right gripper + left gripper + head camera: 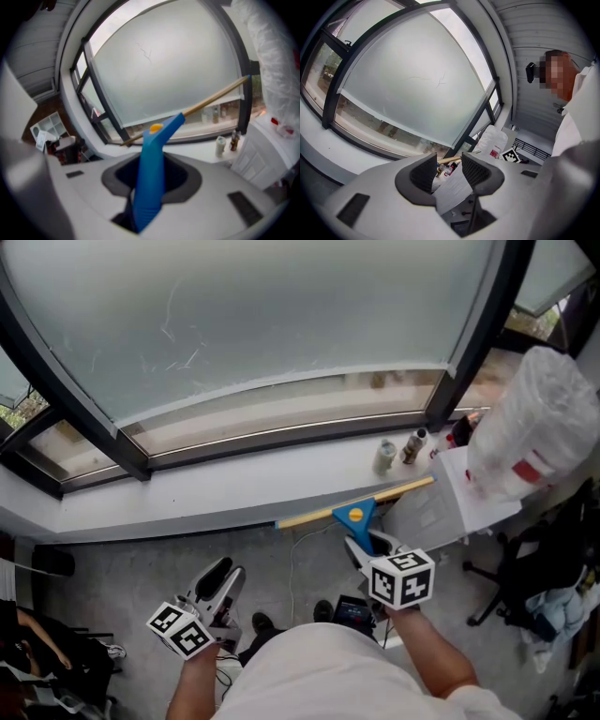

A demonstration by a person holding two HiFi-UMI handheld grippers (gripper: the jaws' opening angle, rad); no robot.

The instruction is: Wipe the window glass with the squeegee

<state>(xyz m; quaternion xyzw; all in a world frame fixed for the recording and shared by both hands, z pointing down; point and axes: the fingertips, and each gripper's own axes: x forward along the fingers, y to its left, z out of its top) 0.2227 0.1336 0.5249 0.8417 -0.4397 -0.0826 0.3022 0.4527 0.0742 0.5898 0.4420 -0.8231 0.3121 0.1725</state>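
Nearest to the camera is the person's white shirt (309, 671), at the bottom of the head view, with one claw on each side of it. By far the biggest thing is the window glass (281, 315), a frosted pane in a dark frame (473, 334) that fills the upper part of every view. Under it runs the pale window sill (234, 488). At the right end stands a large bundle (534, 427) wrapped in clear plastic, and it leaves the pane itself free.

The squeegee (356, 515) is in front of the sill and lower than the glass, and it does not touch the pane. Its long yellowish blade lies almost parallel to the sill, I think so that it can meet the glass flat along its whole edge. The right claw (362, 549) is closed on the blue handle, low on it, so the head stands out well ahead of the jaws. The left claw (223, 579) is spread wide with nothing in it. It is held low and aside, probably to keep out of the way. Two small bottles (386, 457) stand on the sill just behind the blade's right end, and a low stroke could knock them.
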